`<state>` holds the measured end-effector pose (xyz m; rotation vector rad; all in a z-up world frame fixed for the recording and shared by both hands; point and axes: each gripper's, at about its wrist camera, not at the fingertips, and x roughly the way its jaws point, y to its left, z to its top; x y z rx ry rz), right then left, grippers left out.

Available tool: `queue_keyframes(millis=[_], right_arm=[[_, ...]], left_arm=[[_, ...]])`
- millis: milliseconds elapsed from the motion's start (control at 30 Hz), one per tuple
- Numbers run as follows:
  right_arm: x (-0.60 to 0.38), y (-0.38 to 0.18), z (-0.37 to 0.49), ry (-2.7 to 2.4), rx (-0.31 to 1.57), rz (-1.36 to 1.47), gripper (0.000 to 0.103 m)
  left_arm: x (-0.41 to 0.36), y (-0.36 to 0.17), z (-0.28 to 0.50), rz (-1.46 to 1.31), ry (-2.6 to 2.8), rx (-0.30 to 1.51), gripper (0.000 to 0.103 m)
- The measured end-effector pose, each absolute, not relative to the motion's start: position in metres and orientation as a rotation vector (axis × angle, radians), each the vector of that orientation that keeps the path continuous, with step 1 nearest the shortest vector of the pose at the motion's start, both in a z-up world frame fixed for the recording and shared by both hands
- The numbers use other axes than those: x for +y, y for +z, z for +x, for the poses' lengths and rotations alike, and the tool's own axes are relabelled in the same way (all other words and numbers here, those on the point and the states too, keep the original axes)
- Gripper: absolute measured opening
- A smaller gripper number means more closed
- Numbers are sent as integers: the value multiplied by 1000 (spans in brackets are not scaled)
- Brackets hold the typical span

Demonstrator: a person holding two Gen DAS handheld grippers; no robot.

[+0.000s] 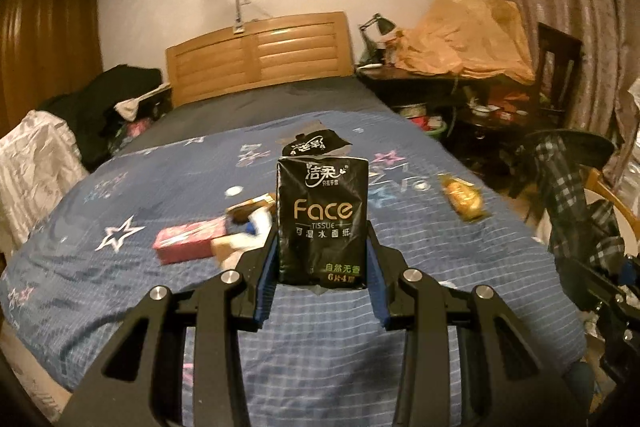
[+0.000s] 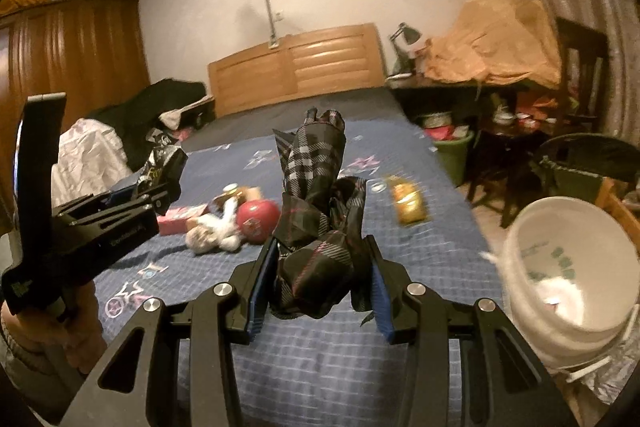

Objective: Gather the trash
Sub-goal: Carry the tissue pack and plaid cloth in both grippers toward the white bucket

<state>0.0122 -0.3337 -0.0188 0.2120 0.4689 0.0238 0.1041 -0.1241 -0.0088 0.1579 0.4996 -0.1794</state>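
My left gripper (image 1: 323, 237) is shut on a black "Face" tissue pack (image 1: 322, 215), held upright above the bed between the blue pads. In the right wrist view this gripper (image 2: 166, 185) shows at the left with a hand under it. My right gripper (image 2: 322, 245) is shut on a folded black plaid umbrella (image 2: 316, 195) that sticks up past the fingers. The umbrella (image 1: 576, 187) also shows at the right edge of the left wrist view. A white bucket (image 2: 568, 275) stands to the right of the bed, close to my right gripper.
On the blue star-patterned bedcover (image 1: 120, 267) lie a pink box (image 1: 188, 241), a torn black wrapper (image 1: 316, 145), a yellow snack wrapper (image 1: 464, 201), a red ball (image 2: 258, 221) and a white soft toy (image 2: 216, 235). A cluttered dark desk (image 1: 440, 83) flanks the bed's right side.
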Motion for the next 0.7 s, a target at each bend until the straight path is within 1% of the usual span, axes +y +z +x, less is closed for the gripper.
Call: queue_keyframes(millis=[367,700], right_arm=[[-431,-4,-33,-189,386,243,44],[-527,-13,-63,-353,361,278,44]], left_arm=[[-216,-4,107,218,-328,468,37],[-292,-9,107,279,-455,440,37]])
